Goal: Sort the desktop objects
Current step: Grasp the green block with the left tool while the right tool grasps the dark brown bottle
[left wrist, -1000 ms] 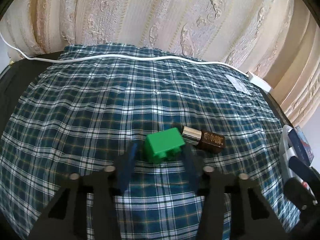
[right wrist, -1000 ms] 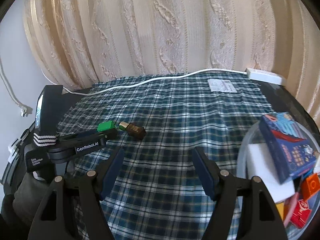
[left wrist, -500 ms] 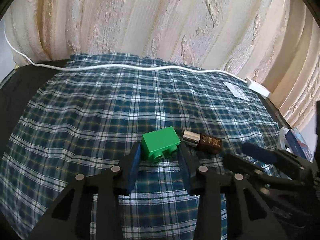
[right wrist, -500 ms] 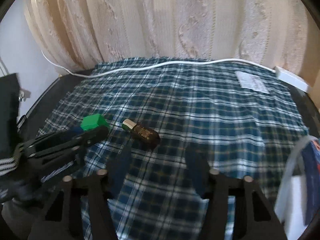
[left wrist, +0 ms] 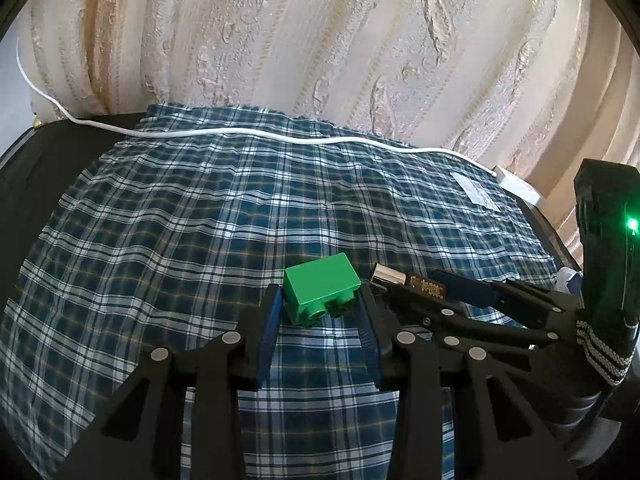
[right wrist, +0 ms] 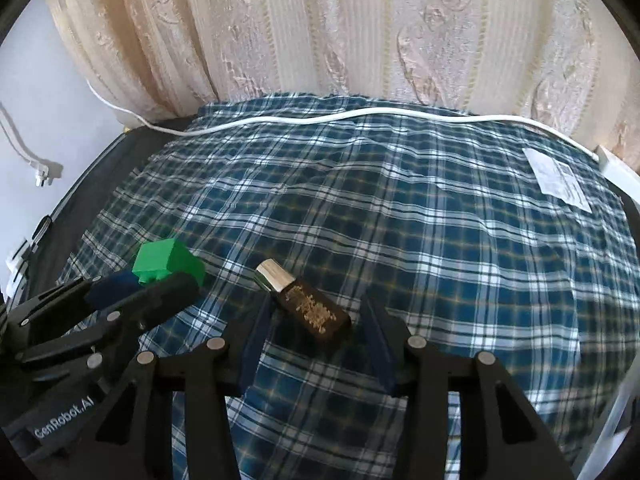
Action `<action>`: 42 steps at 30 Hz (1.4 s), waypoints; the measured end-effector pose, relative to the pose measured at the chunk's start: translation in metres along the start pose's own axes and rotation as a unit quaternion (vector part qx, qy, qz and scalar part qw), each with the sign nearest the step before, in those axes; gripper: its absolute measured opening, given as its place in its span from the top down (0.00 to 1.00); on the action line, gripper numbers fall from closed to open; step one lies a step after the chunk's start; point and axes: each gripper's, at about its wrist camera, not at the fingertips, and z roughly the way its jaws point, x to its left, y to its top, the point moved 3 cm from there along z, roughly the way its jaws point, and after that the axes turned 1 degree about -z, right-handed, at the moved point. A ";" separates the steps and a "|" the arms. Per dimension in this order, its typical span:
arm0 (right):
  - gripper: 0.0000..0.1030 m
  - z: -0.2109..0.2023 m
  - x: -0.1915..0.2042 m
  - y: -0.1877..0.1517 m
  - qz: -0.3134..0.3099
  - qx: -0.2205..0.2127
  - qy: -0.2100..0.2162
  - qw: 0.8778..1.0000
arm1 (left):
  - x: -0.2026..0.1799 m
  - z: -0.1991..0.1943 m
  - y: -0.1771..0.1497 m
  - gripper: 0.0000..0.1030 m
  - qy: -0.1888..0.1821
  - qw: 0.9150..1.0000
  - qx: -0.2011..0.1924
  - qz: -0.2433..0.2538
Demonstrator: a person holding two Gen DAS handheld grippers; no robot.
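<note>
since a second ago our right gripper [right wrist: 316, 320] has swung over from the bin side to the brown bottle [right wrist: 308, 306], jaws closing with the bottle between them, pads not yet touching. a white cable [right wrist: 360, 114] and paper slip [right wrist: 558, 178] lie far back on the plaid cloth [right wrist: 440, 240]. our left gripper [left wrist: 318, 308] is clamped on the green block [left wrist: 322, 286], just beside the bottle.

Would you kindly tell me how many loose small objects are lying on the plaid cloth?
2: a green block between the left tongs, and a brown bottle beside it, between the closing right tongs. Others may lie out of view.
</note>
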 end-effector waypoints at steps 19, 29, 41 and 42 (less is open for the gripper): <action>0.61 -0.010 0.012 -0.012 -0.008 -0.005 -0.001 1.000 | 0.007 -0.005 0.004 0.61 0.005 1.000 -0.004 -0.017; 0.61 -0.039 0.001 -0.028 0.026 -0.023 -0.001 0.999 | 0.000 -0.007 0.003 0.61 -0.001 1.000 -0.006 -0.008; 0.61 -0.083 -0.011 -0.050 0.063 -0.055 -0.015 0.996 | -0.018 -0.012 -0.002 0.61 -0.017 1.000 -0.008 0.014; 0.61 -0.086 -0.012 -0.052 0.065 -0.058 -0.016 0.996 | -0.020 -0.013 -0.002 0.61 -0.018 1.000 -0.008 0.016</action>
